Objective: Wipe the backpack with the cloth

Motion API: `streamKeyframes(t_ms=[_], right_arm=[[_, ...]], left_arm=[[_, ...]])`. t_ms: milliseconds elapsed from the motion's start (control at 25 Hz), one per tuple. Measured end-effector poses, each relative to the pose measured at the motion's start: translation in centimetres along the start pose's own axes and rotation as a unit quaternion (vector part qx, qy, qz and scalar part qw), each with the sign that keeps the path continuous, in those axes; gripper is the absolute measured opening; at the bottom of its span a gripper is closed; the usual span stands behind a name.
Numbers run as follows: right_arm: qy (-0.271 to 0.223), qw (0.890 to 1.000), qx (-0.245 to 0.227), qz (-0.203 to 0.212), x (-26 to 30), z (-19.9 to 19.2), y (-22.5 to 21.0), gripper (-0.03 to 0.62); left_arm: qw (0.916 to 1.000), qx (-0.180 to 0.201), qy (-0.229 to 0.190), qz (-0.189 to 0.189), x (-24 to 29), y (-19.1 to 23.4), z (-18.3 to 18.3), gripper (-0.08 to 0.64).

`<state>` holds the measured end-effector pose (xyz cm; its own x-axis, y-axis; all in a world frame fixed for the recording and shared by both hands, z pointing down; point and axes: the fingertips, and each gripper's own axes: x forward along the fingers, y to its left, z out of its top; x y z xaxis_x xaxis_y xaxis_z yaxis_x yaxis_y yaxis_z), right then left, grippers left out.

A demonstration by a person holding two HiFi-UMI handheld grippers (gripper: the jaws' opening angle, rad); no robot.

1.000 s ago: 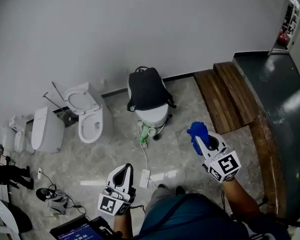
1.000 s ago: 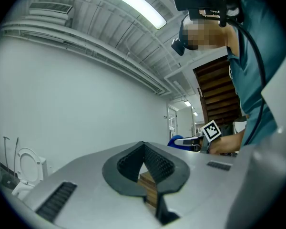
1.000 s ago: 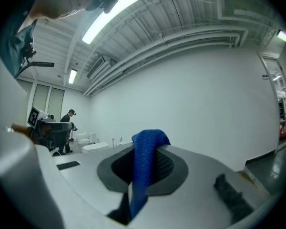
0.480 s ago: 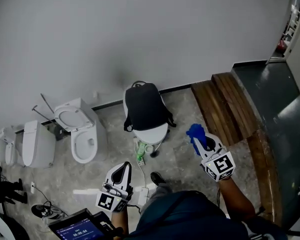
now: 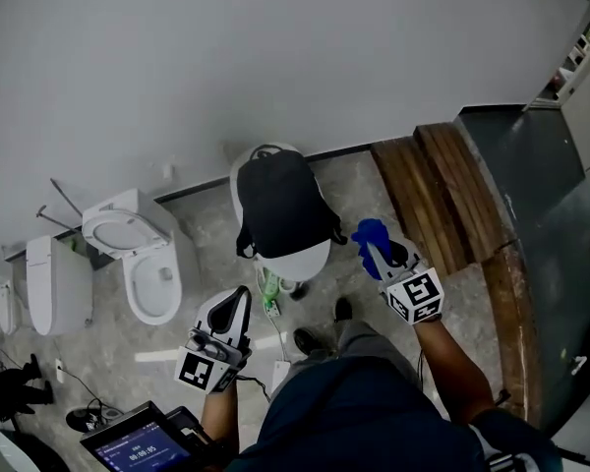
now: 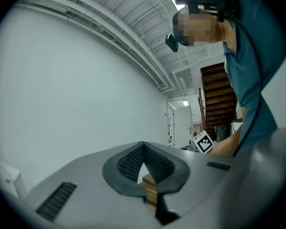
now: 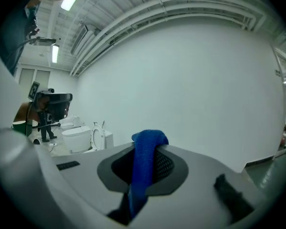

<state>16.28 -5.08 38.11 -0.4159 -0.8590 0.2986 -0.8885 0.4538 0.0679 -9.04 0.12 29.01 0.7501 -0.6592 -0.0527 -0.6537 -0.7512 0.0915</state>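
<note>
Backpack (image 5: 283,205): one, black, lying on top of a round white bowl (image 5: 300,262) at the foot of the pale wall, its straps hanging off both sides. Right of the backpack run two wooden steps (image 5: 433,190), side by side. Left of the backpack stand two white toilets, the nearer one (image 5: 143,259) with its lid raised, the farther one (image 5: 54,285) beyond it. Below the backpack in the head view is one person in a blue top (image 5: 364,411), two dark shoes (image 5: 305,341) on the stone floor, and one lit screen (image 5: 143,450) lower left of the backpack.

There are two tools. The left tool (image 5: 238,298) is held below and left of the backpack, apart from it, its jaws closed tip to tip with nothing between them. The right tool (image 5: 379,254) is held just right of the backpack's lower corner, its jaws clamped on the one blue cloth (image 5: 369,234), which bunches over the tips and hangs down between them. The cloth does not touch the backpack
</note>
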Motion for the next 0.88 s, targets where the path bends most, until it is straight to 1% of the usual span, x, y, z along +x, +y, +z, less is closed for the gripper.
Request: streamKeyframes(t_ms=[160,320,400,520,640,720,880], right_arm=[[0.019,1.0,0.021,0.006,6.4,-2.4,-2.6,0.028],[0.036,0.998,0.052,0.018,12.6,-5.1,-5.3,0.028],[0.046,0.996,0.072,0.028,15.7,-7.1,-6.6,0.028],[0.068,0.99,0.115,0.043,21.1,-11.3,-8.7,0.028],[0.108,0.98,0.158,0.05,25.6,-17.0,-10.3,0.028],[0.143,0.97,0.19,0.045,27.7,-21.3,-10.8,0.028],[0.196,0.937,0.29,0.021,31.4,-28.7,-10.9,0.028]], left_arm=[[0.9998,-0.012,0.012,0.009,2.5,3.4,-1.2,0.0],[0.9993,-0.018,0.03,0.007,5.5,6.3,-3.6,0.0],[0.9987,-0.027,0.043,0.006,7.2,7.5,-4.8,0.0],[0.9972,-0.041,0.063,0.007,10.4,10.0,-6.7,0.0],[0.9949,-0.059,0.081,0.011,13.3,12.1,-9.1,0.0],[0.9928,-0.076,0.09,0.017,14.3,13.1,-10.6,0.0],[0.9874,-0.113,0.105,0.034,14.9,15.4,-13.5,0.0]])
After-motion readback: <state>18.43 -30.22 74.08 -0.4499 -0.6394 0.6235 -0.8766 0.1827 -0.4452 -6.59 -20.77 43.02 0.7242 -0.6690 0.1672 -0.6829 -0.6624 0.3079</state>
